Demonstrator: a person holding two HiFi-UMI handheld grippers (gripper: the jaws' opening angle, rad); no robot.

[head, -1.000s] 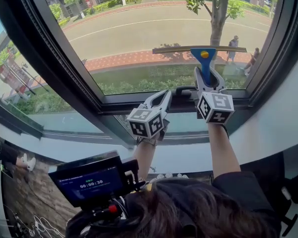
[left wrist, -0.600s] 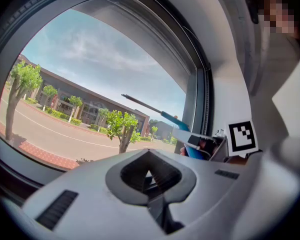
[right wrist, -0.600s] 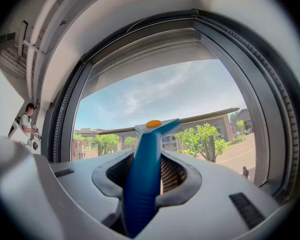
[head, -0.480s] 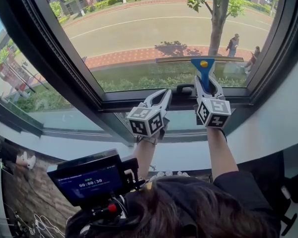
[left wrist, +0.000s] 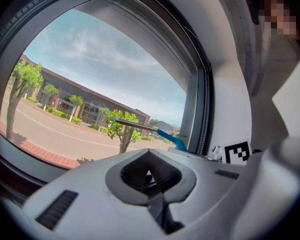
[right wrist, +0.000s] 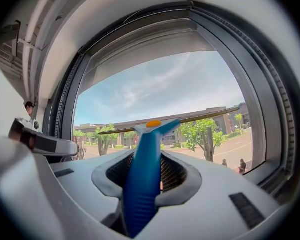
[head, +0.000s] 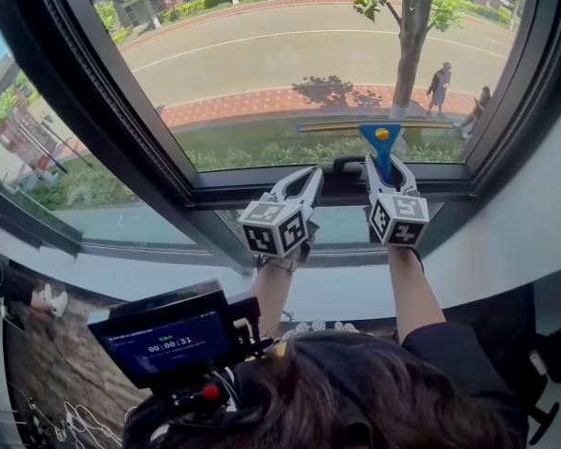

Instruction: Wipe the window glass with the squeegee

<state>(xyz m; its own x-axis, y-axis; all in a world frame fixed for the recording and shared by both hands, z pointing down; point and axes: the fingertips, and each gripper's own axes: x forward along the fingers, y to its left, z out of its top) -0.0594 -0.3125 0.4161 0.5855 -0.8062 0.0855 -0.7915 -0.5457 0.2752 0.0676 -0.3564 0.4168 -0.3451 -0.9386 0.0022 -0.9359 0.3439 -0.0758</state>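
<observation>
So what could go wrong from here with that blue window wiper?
The squeegee sits low on the glass, close to the bottom frame; pulling further down could knock it against the frame. Also, the right gripper clamps only the narrow blue handle, so the long blade might twist and lift one end off the glass, leaving a streak.

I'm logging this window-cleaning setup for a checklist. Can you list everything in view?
squeegee: one, blue handle with an orange dot, at the lower right of the glass
window glass: one pane, clear, straight ahead
window frame: one, dark, around the glass
monitor: one, black, lower left
tree: one, green, outside
pedestrians: two, dark clothes, outside at right
left gripper: one, grey-white, shut, empty, near the sill
right gripper: one, grey-white, shut on the squeegee handle
arms: two, raised
</observation>
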